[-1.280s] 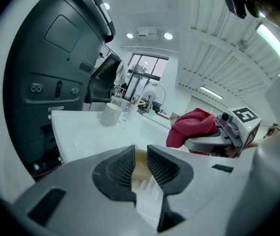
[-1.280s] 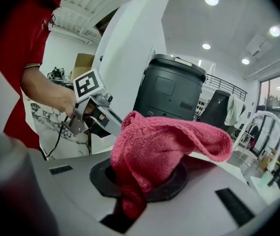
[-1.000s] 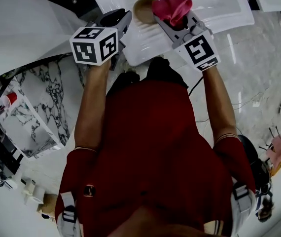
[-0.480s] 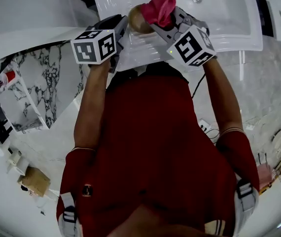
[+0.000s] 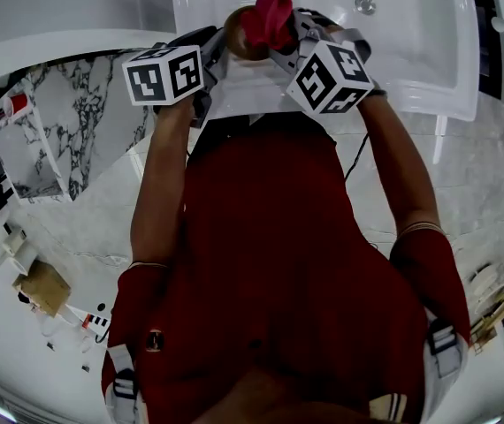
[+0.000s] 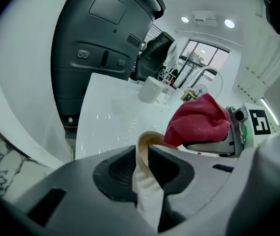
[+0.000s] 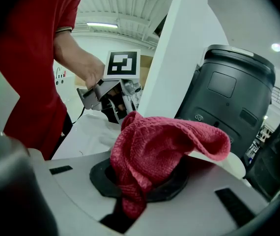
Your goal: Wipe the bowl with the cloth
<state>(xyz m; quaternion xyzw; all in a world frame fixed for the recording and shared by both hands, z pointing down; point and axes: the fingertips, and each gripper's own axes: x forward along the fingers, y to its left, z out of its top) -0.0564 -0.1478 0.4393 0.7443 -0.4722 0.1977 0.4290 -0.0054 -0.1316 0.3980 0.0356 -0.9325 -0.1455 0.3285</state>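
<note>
In the head view, over the white table's near edge, a tan bowl [image 5: 237,34] is held up tilted. My left gripper [image 5: 219,44] is shut on its rim; the left gripper view shows the cream rim [image 6: 145,144] pinched between the jaws of the left gripper [image 6: 142,168]. A red cloth [image 5: 270,18] is bunched in my right gripper [image 5: 280,35], which is shut on it. The cloth [image 6: 199,119] presses against the bowl's upper edge. In the right gripper view the cloth [image 7: 154,149] fills the right gripper [image 7: 140,181] and drapes over the pale bowl edge [image 7: 228,162]; the left gripper [image 7: 111,96] shows behind.
A white table [image 5: 402,34] lies ahead, with a white cup [image 6: 151,89] and small items at its far end. A tall dark grey bin [image 6: 105,48] stands by the table. A marbled panel [image 5: 75,140] and clutter sit at the left on the floor.
The right gripper has swung left with the red cloth until it meets the bowl. The left gripper has kept its hold on the bowl, shifting slightly. The head view has drifted.
</note>
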